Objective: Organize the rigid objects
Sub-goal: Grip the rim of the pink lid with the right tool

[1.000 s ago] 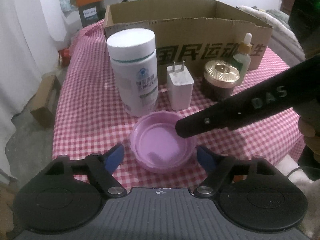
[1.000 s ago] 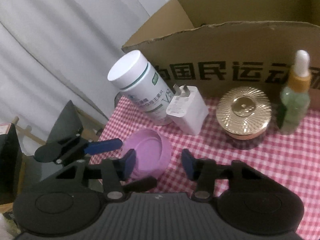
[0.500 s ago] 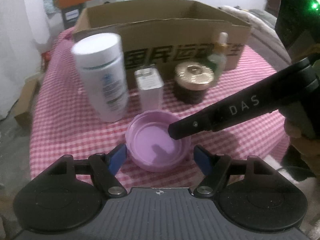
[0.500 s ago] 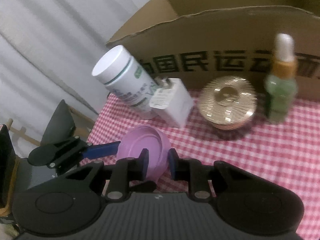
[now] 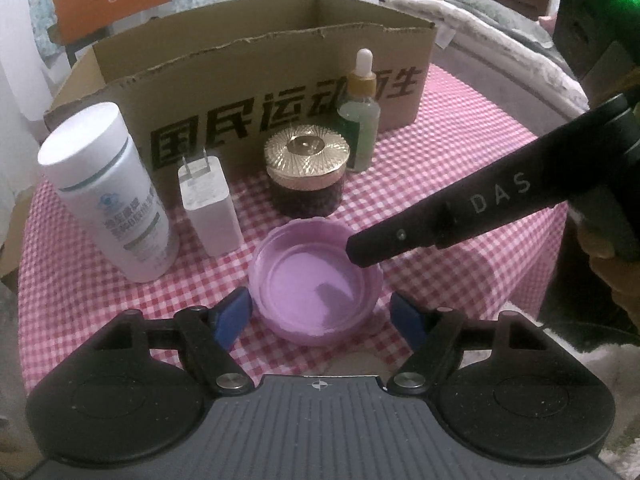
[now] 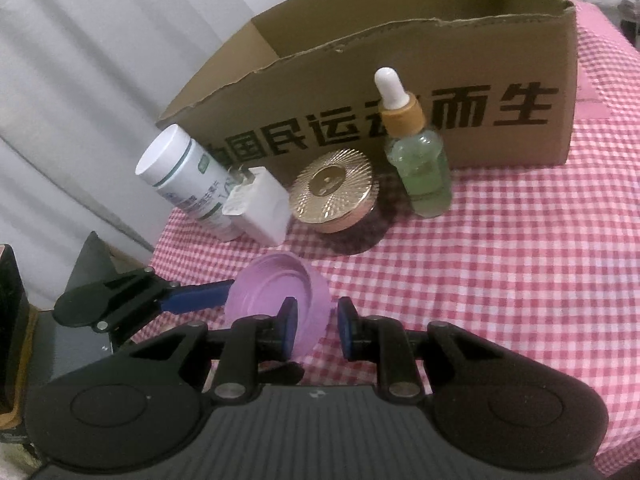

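A purple lid (image 5: 316,280) lies open side up on the checked tablecloth; it also shows in the right wrist view (image 6: 276,296). My left gripper (image 5: 320,314) is open, its blue pads on either side of the lid without touching. My right gripper (image 6: 316,330) is shut on the lid's rim, one finger inside and one outside; its black finger (image 5: 440,216) reaches in from the right. Behind stand a white bottle (image 5: 108,188), a white charger (image 5: 208,204), a gold-lidded jar (image 5: 306,176) and a green dropper bottle (image 5: 360,116).
An open cardboard box (image 5: 256,76) with black characters stands behind the row of objects. The round table's red-checked cloth (image 6: 520,280) drops off at the edges. White curtains (image 6: 80,80) hang to the left.
My right gripper has closed from wide open onto the lid's rim. Both cameras shifted slightly; the lid has stayed between my left gripper's pads.
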A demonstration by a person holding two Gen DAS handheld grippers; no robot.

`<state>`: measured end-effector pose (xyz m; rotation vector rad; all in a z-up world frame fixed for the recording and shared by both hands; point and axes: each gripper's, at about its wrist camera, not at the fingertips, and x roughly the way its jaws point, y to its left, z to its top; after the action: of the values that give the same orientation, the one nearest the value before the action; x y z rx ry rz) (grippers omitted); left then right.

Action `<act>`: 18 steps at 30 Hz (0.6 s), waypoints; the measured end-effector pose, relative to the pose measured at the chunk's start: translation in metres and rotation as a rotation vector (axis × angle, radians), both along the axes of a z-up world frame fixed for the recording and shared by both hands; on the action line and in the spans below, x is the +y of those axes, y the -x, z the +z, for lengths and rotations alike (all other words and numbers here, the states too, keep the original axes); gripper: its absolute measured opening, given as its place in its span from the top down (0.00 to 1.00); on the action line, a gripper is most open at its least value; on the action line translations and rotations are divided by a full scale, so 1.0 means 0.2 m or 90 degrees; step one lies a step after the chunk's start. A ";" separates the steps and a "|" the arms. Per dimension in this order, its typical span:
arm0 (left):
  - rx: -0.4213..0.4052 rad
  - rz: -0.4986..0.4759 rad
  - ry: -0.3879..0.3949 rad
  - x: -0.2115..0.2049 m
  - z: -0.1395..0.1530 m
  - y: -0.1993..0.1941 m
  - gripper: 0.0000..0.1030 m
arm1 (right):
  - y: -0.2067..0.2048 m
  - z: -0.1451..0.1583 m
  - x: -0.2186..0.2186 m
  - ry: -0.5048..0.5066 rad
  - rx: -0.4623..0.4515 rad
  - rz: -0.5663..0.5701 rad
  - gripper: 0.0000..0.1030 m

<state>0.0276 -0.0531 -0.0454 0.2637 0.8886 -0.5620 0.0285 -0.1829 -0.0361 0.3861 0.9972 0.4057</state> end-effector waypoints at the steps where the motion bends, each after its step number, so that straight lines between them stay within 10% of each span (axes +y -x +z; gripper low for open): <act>1: 0.002 0.000 -0.002 0.00 0.00 0.00 0.25 | -0.01 0.01 0.00 0.000 0.000 0.001 0.77; 18: -0.009 0.006 -0.014 -0.08 -0.03 -0.05 0.30 | -0.04 -0.01 0.10 0.042 -0.022 0.032 0.77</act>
<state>0.0368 -0.0692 -0.0510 0.2828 0.8821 -0.5405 0.0358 -0.1628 -0.0383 0.2948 0.9851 0.4221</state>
